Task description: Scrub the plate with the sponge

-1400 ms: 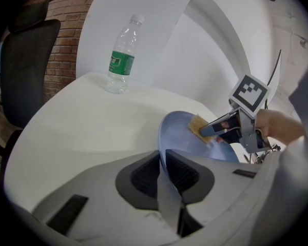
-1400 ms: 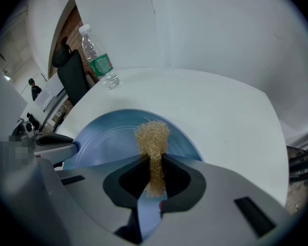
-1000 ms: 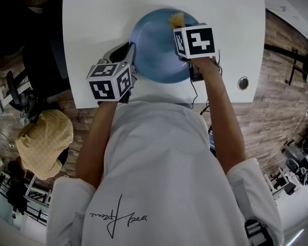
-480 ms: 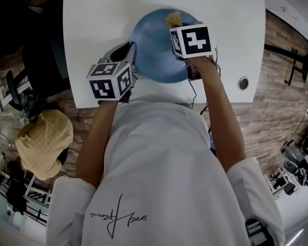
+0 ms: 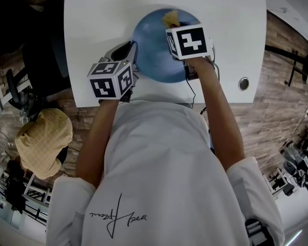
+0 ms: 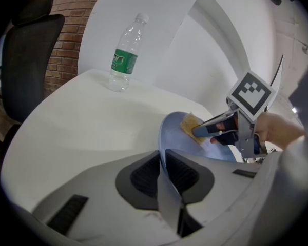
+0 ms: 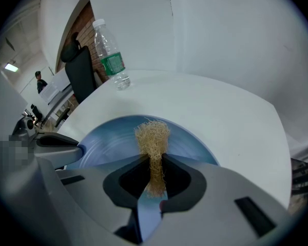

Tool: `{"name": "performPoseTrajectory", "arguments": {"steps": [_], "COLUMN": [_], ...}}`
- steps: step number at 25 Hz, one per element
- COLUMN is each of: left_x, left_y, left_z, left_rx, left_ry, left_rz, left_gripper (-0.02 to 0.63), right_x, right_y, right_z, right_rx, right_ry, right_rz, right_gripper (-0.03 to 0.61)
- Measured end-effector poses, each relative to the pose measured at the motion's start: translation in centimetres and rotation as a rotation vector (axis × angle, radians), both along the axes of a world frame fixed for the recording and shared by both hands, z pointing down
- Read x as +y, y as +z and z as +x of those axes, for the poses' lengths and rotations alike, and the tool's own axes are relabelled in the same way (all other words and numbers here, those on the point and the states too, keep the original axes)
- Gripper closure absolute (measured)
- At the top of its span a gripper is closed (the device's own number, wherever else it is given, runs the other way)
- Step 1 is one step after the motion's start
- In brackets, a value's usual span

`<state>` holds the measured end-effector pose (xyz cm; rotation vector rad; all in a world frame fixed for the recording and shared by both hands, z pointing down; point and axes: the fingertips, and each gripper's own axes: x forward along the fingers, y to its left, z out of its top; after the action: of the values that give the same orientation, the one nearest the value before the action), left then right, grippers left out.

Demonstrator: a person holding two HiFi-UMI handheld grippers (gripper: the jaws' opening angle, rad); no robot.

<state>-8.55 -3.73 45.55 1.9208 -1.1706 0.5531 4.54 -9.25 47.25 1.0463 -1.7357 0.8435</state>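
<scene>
A blue plate (image 5: 154, 50) lies on the white table (image 5: 92, 29). My left gripper (image 6: 162, 169) is shut on the plate's (image 6: 174, 135) near left rim, which stands edge-on between its pads. My right gripper (image 7: 155, 174) is shut on a tan fibrous sponge (image 7: 153, 137), whose free end presses on the plate (image 7: 113, 137). In the head view the sponge (image 5: 170, 18) shows at the plate's far side, just beyond the right gripper's marker cube (image 5: 189, 41). The left gripper view shows the sponge (image 6: 190, 124) against the plate's face.
A clear water bottle with a green label (image 6: 124, 55) stands at the table's far edge, also seen as the bottle (image 7: 109, 55) in the right gripper view. A black office chair (image 6: 25, 60) sits left of the table. A round cable port (image 5: 243, 83) is at the table's right front.
The right gripper with the sponge has shifted a little to the left and farther across the plate. The left gripper has stayed still on the rim.
</scene>
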Motion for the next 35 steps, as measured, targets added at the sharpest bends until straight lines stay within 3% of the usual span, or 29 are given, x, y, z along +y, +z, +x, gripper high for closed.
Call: {"name": "performPoseTrajectory", "arguments": {"steps": [35], "left_x": [-0.3], "left_y": [0.1], "left_z": [-0.1], "left_rx": [0.01], "left_ry": [-0.065], "left_rz": [-0.011], "left_gripper": [0.594], "right_x": [1.6], "right_y": [-0.2], "right_z": [-5.3], "right_rx": [-0.054], "right_ry": [-0.107], "right_rz": [0.023], "right_gripper": [0.535]}}
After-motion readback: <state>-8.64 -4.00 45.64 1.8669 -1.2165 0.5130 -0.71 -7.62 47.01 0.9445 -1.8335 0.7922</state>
